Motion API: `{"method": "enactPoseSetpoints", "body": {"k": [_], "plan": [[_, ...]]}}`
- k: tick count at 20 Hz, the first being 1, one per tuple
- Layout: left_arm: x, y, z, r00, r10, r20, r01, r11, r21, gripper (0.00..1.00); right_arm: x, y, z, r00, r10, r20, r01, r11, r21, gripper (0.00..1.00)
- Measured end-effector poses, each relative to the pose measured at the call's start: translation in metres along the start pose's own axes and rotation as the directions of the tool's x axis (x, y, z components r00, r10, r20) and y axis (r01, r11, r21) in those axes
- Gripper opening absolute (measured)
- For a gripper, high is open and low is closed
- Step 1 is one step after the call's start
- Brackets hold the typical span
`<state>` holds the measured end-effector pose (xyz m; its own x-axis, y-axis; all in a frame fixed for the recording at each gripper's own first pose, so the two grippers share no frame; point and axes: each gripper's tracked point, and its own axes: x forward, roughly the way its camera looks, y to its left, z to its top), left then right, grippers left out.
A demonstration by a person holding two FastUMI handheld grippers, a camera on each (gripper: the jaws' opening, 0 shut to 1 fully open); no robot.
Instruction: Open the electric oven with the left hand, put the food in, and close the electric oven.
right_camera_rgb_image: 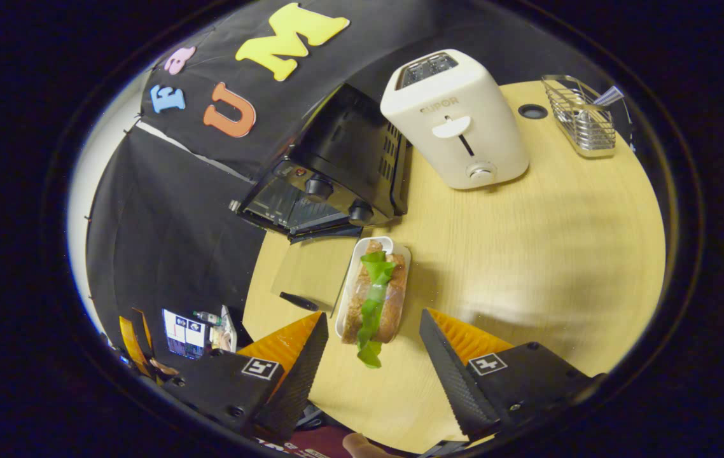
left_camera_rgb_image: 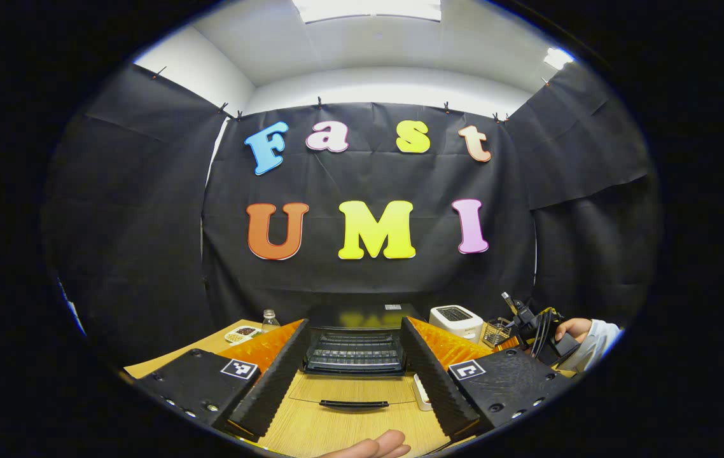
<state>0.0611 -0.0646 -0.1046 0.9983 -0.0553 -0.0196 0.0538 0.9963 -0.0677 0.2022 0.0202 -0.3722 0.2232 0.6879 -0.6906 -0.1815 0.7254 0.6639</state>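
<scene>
The black electric oven [left_camera_rgb_image: 354, 318] stands straight ahead in the left gripper view, its door [left_camera_rgb_image: 349, 388] folded down flat and the wire rack [left_camera_rgb_image: 354, 353] showing inside. My left gripper [left_camera_rgb_image: 355, 321] is open, its fingers framing the oven mouth without touching it. In the right gripper view the sandwich with green lettuce [right_camera_rgb_image: 375, 292] lies on a white tray [right_camera_rgb_image: 344, 305] beside the open door [right_camera_rgb_image: 308, 270]. My right gripper [right_camera_rgb_image: 373, 318] is open above the tray's near end, one finger on each side. The oven [right_camera_rgb_image: 336, 159] sits just beyond the tray.
A white toaster [right_camera_rgb_image: 457, 121] stands right of the oven, with a wire basket [right_camera_rgb_image: 581, 114] farther right. A small bottle [left_camera_rgb_image: 268, 320] and a dish [left_camera_rgb_image: 242, 333] sit left of the oven. A hand holds the other gripper [left_camera_rgb_image: 549, 337] at the right.
</scene>
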Motion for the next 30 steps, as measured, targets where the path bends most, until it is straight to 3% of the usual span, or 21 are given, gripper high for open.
{"method": "enactPoseSetpoints", "body": {"k": [4, 6, 8, 9, 10, 12, 13, 15, 16, 19, 23, 27, 30], "plan": [[-0.001, 0.001, -0.010, 0.999, 0.004, -0.033, -0.004, 1.000, -0.004, 0.94, 0.022, 0.007, -0.007, 0.993, 0.096, -0.074, -0.092, 0.994, 0.060, 0.87], [-0.001, 0.001, -0.015, 0.999, 0.004, -0.044, -0.004, 1.000, 0.003, 0.94, 0.029, 0.013, -0.013, 0.984, 0.146, -0.105, -0.135, 0.986, 0.100, 0.75], [-0.001, 0.000, -0.018, 0.999, -0.001, -0.050, 0.001, 1.000, 0.002, 0.93, 0.034, 0.012, -0.010, 0.983, 0.155, -0.100, -0.143, 0.983, 0.119, 0.39], [-0.002, 0.000, -0.019, 0.999, -0.005, -0.055, 0.005, 1.000, -0.002, 0.93, 0.032, 0.013, -0.009, 0.984, 0.151, -0.090, -0.140, 0.982, 0.124, 0.35], [-0.003, 0.000, -0.020, 0.998, -0.011, -0.057, 0.010, 1.000, -0.006, 0.94, 0.028, 0.014, -0.008, 0.987, 0.139, -0.080, -0.129, 0.984, 0.119, 0.42], [-0.003, 0.004, -0.021, 0.998, -0.012, -0.054, 0.011, 1.000, -0.011, 0.94, 0.018, 0.015, -0.012, 0.991, 0.120, -0.058, -0.113, 0.988, 0.104, 0.39], [-0.004, 0.006, -0.020, 0.999, -0.013, -0.053, 0.012, 1.000, -0.014, 0.94, 0.011, 0.016, -0.012, 0.993, 0.110, -0.045, -0.106, 0.990, 0.092, 0.29], [-0.006, 0.011, -0.020, 0.999, -0.015, -0.050, 0.014, 1.000, -0.022, 0.94, -0.001, 0.025, -0.013, 0.995, 0.099, -0.013, -0.098, 0.992, 0.078, 0.29], [-0.008, 0.014, -0.020, 0.999, -0.010, -0.046, 0.009, 1.000, -0.025, 0.94, -0.006, 0.030, -0.017, 0.995, 0.099, -0.004, -0.098, 0.993, 0.072, 0.39], [-0.013, 0.023, -0.019, 0.999, 0.002, -0.039, -0.003, 0.999, -0.034, 0.94, -0.014, 0.050, -0.024, 0.991, 0.132, 0.025, -0.133, 0.989, 0.070, 0.39], [-0.021, 0.030, -0.017, 0.999, -0.009, -0.034, 0.007, 0.998, -0.055, 0.94, -0.011, 0.085, -0.035, 0.971, 0.226, 0.080, -0.234, 0.965, 0.119, 0.39], [-0.025, 0.038, -0.018, 0.999, -0.022, -0.033, 0.020, 0.999, -0.043, 0.94, 0.022, 0.114, -0.026, 0.945, 0.246, 0.217, -0.289, 0.938, 0.193, 0.39], [-0.030, 0.046, -0.018, 0.999, -0.037, -0.025, 0.036, 0.999, -0.041, 0.94, 0.049, 0.146, -0.020, 0.900, 0.271, 0.341, -0.349, 0.918, 0.191, 0.38]]}}
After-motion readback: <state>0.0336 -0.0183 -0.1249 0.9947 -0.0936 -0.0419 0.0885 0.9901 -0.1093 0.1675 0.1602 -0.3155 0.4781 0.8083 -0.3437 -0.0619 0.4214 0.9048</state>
